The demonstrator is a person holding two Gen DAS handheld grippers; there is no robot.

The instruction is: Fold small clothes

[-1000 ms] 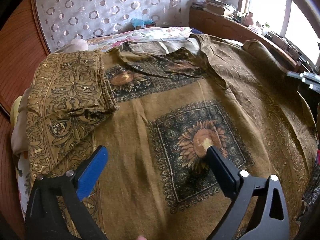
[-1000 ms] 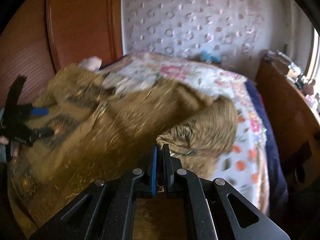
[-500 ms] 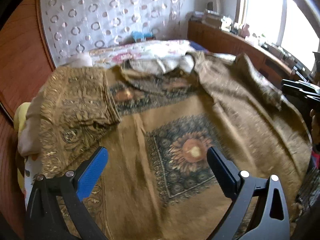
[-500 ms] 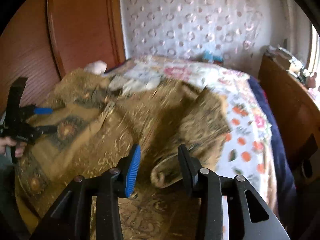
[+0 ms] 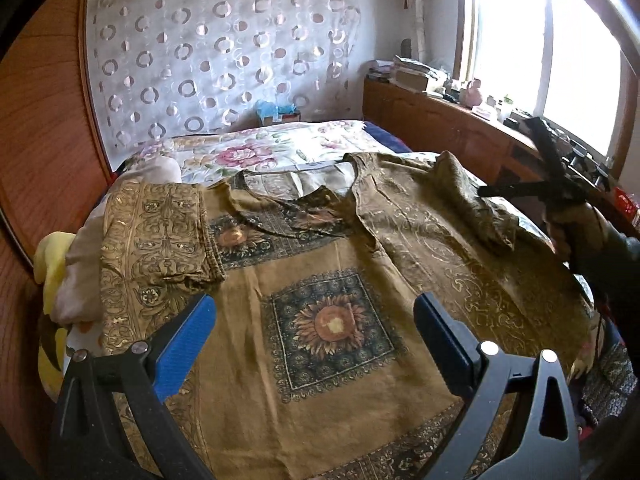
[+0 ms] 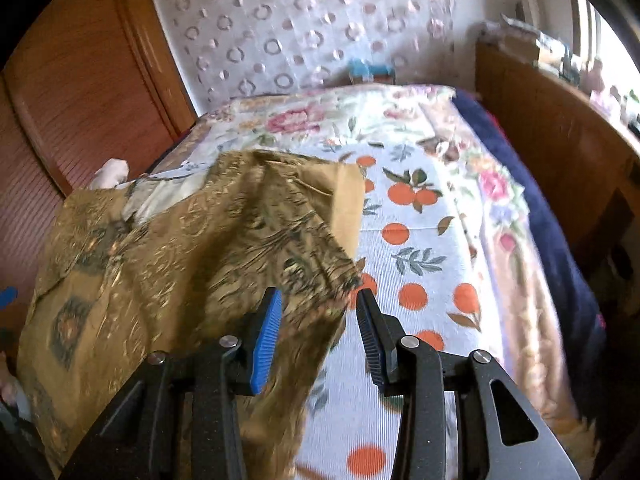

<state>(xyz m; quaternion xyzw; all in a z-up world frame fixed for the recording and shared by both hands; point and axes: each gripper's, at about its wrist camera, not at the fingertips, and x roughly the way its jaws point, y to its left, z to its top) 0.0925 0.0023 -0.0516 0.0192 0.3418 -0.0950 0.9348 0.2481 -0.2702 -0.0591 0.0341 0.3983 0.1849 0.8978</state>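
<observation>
A brown patterned top (image 5: pixel 320 280) with sunflower squares lies spread on the bed. Its left sleeve (image 5: pixel 156 232) is folded in over the body. Its right sleeve (image 5: pixel 472 208) lies bunched over the right side; it also shows in the right wrist view (image 6: pixel 280 224). My left gripper (image 5: pixel 316 332) is open and empty, held above the lower part of the top. My right gripper (image 6: pixel 318 320) is open and empty, just above the edge of the folded sleeve; it shows at the right in the left wrist view (image 5: pixel 536 188).
The bed has a floral and orange-print sheet (image 6: pixel 420 248). A wooden wardrobe (image 5: pixel 48 128) stands on the left. A wooden cabinet (image 5: pixel 440 124) with clutter runs under the window on the right. A yellow and cream pile (image 5: pixel 60 264) lies at the bed's left edge.
My right gripper opened and let go of the right sleeve, which now lies folded over the top. Both grippers have pulled back a little from the garment.
</observation>
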